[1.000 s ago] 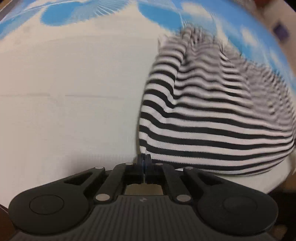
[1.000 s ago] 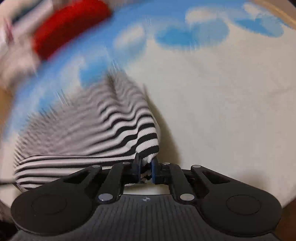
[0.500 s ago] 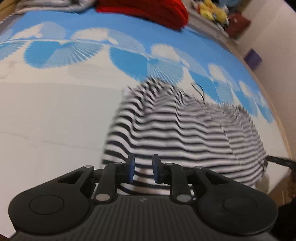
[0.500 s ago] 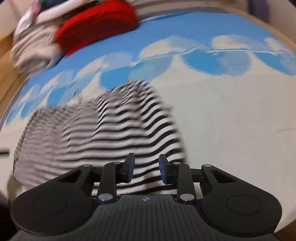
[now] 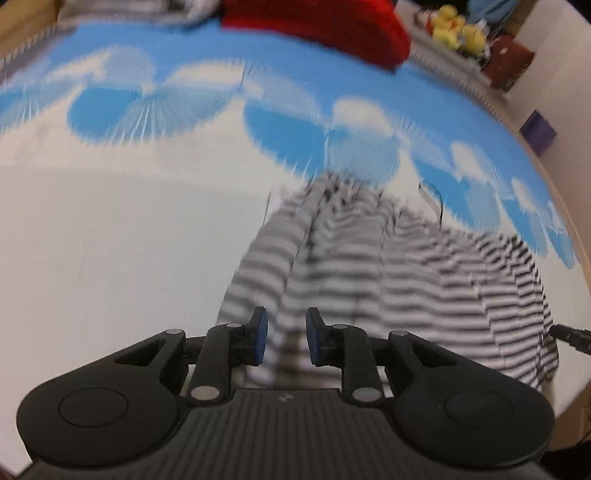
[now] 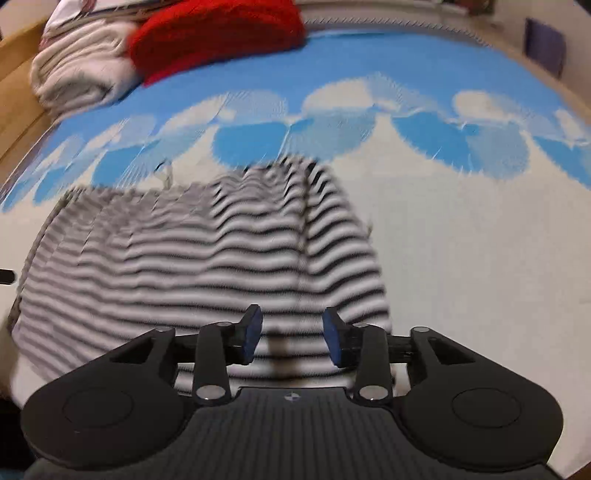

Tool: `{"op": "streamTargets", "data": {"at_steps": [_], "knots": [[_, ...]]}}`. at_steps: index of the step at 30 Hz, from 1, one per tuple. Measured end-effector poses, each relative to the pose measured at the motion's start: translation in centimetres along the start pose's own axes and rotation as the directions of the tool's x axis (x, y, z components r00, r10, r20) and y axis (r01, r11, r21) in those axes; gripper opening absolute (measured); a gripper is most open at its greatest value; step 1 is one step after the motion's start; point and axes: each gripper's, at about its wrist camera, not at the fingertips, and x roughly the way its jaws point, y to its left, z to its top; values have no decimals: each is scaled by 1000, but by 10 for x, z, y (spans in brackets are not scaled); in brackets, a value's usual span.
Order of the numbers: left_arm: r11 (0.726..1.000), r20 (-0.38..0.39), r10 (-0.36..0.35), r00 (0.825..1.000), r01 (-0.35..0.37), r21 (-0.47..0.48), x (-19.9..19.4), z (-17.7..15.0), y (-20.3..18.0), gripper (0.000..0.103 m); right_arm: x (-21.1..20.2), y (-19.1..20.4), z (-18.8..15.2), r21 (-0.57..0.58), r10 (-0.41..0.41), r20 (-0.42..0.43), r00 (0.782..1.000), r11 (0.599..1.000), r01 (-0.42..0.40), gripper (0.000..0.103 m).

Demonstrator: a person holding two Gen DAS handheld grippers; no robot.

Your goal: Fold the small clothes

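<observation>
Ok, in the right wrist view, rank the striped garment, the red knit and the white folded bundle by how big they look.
1. Striped garment: largest by far, though it is also nearest the camera.
2. Red knit.
3. White folded bundle: close to the red knit in apparent size; both are blurred and cut by the frame edge, so that order is unsure.

No words, numbers or brand names can be read anywhere; both views are blurred, and no label shows legible print.
</observation>
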Motion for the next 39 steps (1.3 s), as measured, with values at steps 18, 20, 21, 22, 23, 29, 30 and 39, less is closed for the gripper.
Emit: {"op": "streamTargets", "data": {"at_steps": [18, 20, 21, 22, 23, 29, 30, 39], "knots": [[995, 40, 89, 995, -88, -43, 82, 58, -20, 35, 66, -10, 55, 19, -212, 32, 977, 977, 212, 50], [995, 33, 88, 996, -87, -47, 87, 61, -17, 35, 79, -14, 53, 15, -226, 2, 974, 974, 226, 50], [995, 30, 85, 996, -84, -49, 91, 62, -15, 35, 85, -15, 54, 18, -225, -14, 974, 974, 225, 49], [996, 26, 80, 996, -78, -49, 93, 63, -14, 30, 91, -16, 56, 26, -213, -25, 977, 976, 214, 45], [996, 24, 72, 997, -71, -47, 95, 64, -12, 13, 94, -17, 59, 38, -185, -25, 982, 982, 186, 24], [992, 169, 110, 979, -99, -72, 78, 77, -4, 1, 73, -21, 75, 137, -191, 138, 972, 975, 173, 2], [992, 150, 117, 982, -107, -69, 81, 77, -4, 1, 74, -25, 75, 155, -208, 133, 969, 970, 187, 2], [998, 105, 50, 993, -47, -33, 63, 73, -9, 41, 68, -23, 67, 152, -221, 94, 971, 967, 205, 21]]}}
